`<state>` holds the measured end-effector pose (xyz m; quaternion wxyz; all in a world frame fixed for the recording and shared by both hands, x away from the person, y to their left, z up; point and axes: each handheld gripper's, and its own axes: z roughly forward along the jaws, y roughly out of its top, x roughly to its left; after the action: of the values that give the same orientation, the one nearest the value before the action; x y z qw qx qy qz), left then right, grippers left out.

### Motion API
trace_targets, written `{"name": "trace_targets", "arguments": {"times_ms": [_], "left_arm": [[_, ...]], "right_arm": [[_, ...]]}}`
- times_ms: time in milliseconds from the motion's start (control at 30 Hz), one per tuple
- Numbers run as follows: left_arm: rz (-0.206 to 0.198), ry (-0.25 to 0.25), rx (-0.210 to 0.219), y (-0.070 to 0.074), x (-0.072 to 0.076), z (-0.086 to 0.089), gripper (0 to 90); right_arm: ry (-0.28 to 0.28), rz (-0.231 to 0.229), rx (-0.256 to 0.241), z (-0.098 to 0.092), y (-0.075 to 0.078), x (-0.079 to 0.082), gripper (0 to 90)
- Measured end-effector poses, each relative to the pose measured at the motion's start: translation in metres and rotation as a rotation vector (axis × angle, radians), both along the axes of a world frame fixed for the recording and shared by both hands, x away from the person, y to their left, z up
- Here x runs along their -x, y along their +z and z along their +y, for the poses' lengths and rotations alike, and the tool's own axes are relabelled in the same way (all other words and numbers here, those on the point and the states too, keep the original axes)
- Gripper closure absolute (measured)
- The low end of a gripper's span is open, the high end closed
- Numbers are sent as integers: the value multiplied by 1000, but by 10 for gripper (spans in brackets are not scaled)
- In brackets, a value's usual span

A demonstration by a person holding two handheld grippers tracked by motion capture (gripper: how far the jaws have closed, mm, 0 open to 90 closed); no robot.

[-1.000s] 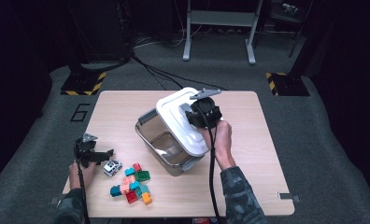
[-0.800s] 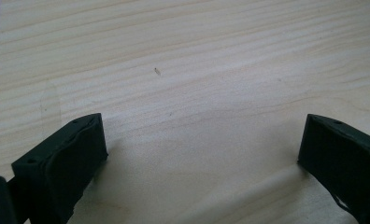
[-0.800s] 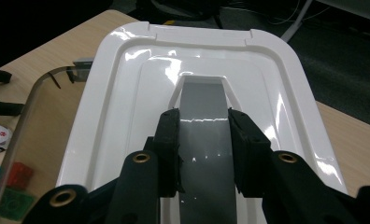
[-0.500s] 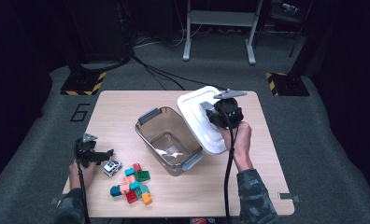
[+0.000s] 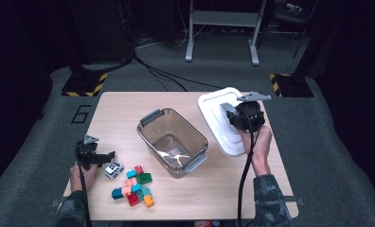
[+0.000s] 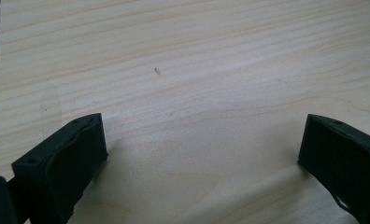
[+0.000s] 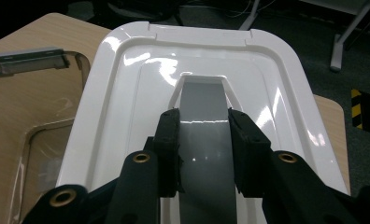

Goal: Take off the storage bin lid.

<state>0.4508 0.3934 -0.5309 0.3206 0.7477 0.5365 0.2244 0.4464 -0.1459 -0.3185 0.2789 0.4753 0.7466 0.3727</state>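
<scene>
White lid [image 7: 127, 93]: grey handle [image 7: 204, 135] clamped between right gripper [image 7: 202, 140] jaws.

We see a toy car [image 5: 113, 170] just off the left gripper [image 5: 107, 158] fingertips, coloured blocks [image 5: 134, 187] right past it, bare wood table [image 6: 197, 70] between the fingers, floor [image 5: 43, 118] marked "6" farther out

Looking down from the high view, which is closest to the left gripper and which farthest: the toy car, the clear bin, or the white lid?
From the left gripper, at the table's left edge:
1. Toy car, just right of it, at the near-left of the table.
2. Clear bin, mid-table, open and empty.
3. White lid, far right, held by its grey handle in the right gripper.
</scene>
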Motion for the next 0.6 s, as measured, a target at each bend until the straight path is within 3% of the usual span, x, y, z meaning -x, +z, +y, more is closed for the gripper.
{"name": "trace_targets", "arguments": {"times_ms": [300,600], "left_arm": [[0,0,0,0,0,0,6],[-10,6,1,-1,0,-1,5]], "right_arm": [[-115,11,-10,-30,-13,-4,669],[-234,42,-27,-47,-45,-15,669]]}}
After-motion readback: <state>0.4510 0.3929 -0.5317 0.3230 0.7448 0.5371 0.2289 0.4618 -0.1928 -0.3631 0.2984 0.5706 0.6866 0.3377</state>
